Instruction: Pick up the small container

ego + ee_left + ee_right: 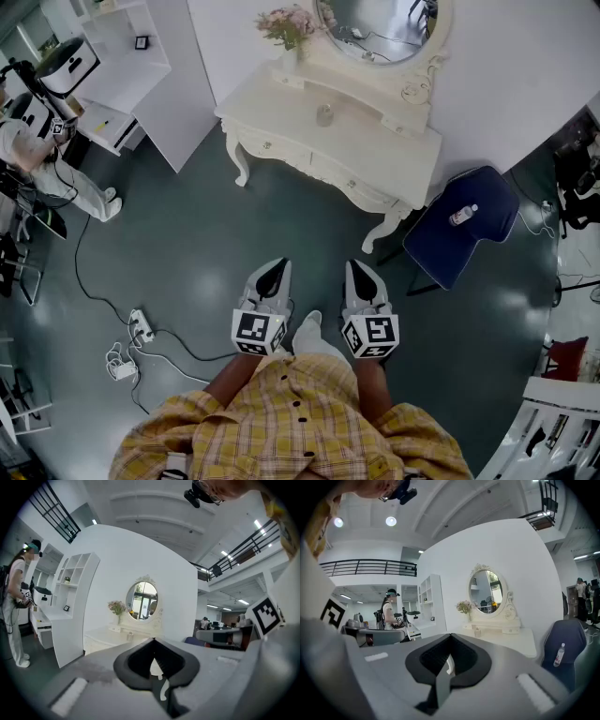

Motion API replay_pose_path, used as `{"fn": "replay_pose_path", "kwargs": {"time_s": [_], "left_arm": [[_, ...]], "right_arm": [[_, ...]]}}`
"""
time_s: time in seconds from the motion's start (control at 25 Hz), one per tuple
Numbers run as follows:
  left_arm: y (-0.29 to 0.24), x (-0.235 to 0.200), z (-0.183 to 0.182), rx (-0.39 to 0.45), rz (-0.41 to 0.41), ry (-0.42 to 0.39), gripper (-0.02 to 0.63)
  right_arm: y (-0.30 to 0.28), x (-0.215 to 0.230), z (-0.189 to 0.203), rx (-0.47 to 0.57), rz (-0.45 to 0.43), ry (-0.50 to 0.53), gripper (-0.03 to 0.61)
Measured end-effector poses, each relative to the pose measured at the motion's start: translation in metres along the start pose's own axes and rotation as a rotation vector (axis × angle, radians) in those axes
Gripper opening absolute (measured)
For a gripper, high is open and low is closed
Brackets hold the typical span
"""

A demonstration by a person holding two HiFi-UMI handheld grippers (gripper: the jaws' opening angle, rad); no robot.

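While a person in white clothes (42,164) stands at far left, the grey left gripper (274,269) hangs above the dark floor (187,253), jaws together and empty. The small pale cylindrical container (324,115) stands near the middle of the ornate cream dressing table (375,141), well apart from both grippers. The grey right gripper (361,272), just beside the left, is likewise closed on nothing; a clear plastic bottle (463,215) lies on the dark blue chair (487,192) further right.
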State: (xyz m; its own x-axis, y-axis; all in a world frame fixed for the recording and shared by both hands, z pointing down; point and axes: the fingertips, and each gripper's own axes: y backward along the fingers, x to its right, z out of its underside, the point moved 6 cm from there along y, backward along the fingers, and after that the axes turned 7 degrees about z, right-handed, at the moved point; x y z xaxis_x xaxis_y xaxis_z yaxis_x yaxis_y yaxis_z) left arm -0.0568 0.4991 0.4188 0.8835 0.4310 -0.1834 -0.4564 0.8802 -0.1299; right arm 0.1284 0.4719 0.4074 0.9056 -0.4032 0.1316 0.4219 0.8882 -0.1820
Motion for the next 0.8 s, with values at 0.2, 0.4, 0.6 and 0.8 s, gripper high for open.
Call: {"fn": "replay_pose_path", "kwargs": {"time_s": [0.2,0.4,0.6,0.8], "left_arm": [[-0.007,-0.003,0.0,-0.008,-0.015,-0.006,0.0],[-0.023,-0.006,0.0,-0.016,-0.031,-0.004,0.0],[-0.048,-0.01,-0.002,-0.017,-0.029,-0.003,-0.001],[-0.071,-0.003,-0.005,-0.012,-0.033,-0.021,-0.001]], "right_arm": [[-0.007,0.006,-0.002,0.011,-0.005,-0.01,0.002],[-0.018,0.017,-0.005,0.017,-0.028,-0.014,0.002],[-0.036,0.032,-0.009,0.02,-0.049,-0.015,0.003],[-0.051,0.052,-0.011,0.025,-0.063,-0.005,0.002]]}}
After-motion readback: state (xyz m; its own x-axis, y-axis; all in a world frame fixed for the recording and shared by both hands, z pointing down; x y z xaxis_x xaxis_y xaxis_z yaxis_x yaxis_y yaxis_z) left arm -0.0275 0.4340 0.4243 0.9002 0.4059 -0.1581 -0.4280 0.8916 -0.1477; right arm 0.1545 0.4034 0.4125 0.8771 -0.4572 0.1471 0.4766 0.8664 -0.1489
